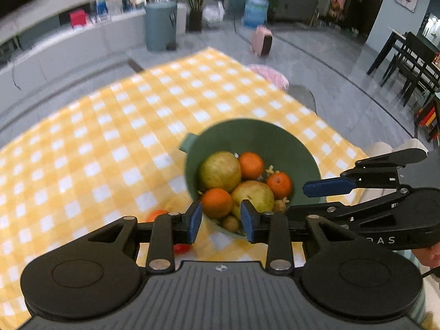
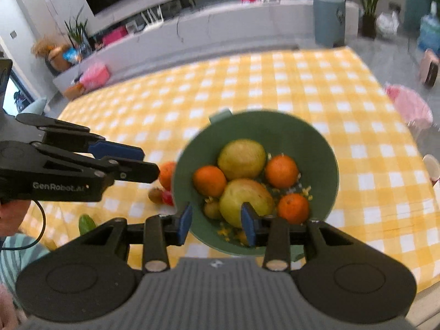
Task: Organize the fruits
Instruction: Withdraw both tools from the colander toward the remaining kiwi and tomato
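A green bowl (image 1: pixel 247 126) (image 2: pixel 316 143) stands on the yellow checked tablecloth (image 1: pixel 110 137). It holds two large yellow-green fruits (image 2: pixel 242 159), three oranges (image 2: pixel 282 171) and small brown fruits (image 2: pixel 212 209). My left gripper (image 1: pixel 221 221) hovers over the bowl's near rim, open, with nothing between its blue pads. My right gripper (image 2: pixel 216 225) hangs over the near rim too, open and empty. Each shows in the other's view, the right gripper (image 1: pixel 298 199) beside the bowl's right side, the left gripper (image 2: pixel 150 162) at its left. Left of the bowl lie an orange (image 2: pixel 166 174), a brown fruit (image 2: pixel 155 194) and a red fruit (image 2: pixel 167 198).
A green fruit (image 2: pixel 86 224) lies near the table's front left edge. A pink stool (image 2: pixel 409 107) stands off the table's right side, and a white cup (image 2: pixel 431 165) sits at the right edge. A grey-blue bin (image 1: pixel 161 24) and dark dining chairs (image 1: pixel 407 63) stand farther off.
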Available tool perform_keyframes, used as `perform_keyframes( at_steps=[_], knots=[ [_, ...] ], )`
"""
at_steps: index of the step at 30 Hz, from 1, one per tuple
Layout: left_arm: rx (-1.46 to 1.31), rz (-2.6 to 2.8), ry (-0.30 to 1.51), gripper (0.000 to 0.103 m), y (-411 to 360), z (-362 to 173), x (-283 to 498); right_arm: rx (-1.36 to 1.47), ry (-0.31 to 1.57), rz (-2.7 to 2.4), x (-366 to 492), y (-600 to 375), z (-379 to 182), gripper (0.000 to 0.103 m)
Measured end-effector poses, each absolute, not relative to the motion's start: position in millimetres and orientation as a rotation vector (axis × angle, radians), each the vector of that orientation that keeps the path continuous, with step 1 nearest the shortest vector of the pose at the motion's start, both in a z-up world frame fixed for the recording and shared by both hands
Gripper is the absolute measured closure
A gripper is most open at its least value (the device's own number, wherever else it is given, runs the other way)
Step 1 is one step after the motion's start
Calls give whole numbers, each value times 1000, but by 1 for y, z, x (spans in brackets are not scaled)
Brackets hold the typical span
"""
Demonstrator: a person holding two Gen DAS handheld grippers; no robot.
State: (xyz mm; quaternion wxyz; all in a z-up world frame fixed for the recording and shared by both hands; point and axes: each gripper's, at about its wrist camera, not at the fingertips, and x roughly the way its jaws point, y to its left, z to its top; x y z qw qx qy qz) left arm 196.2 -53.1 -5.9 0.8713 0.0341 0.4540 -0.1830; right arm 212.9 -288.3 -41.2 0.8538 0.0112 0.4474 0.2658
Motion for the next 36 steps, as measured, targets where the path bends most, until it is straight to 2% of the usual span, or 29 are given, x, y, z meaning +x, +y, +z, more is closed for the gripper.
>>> perform_keyframes(
  at_steps=[7,16,27,32,36],
  knots=[
    [112,-315,843,64,-23,1,162,30,794,532,168,-257,-36,66],
    [93,-295,816,63,7,-27,127,71,707,517,125,-222,-57,66],
    [24,-305,840,64,24,-61,118,3,732,467,118,-196,-92,67],
    [18,-317,853,64,21,-77,126,-25,743,451,125,-193,-104,74],
    [3,-326,867,64,20,-91,138,-34,753,439,134,-189,-115,76]
  ],
)
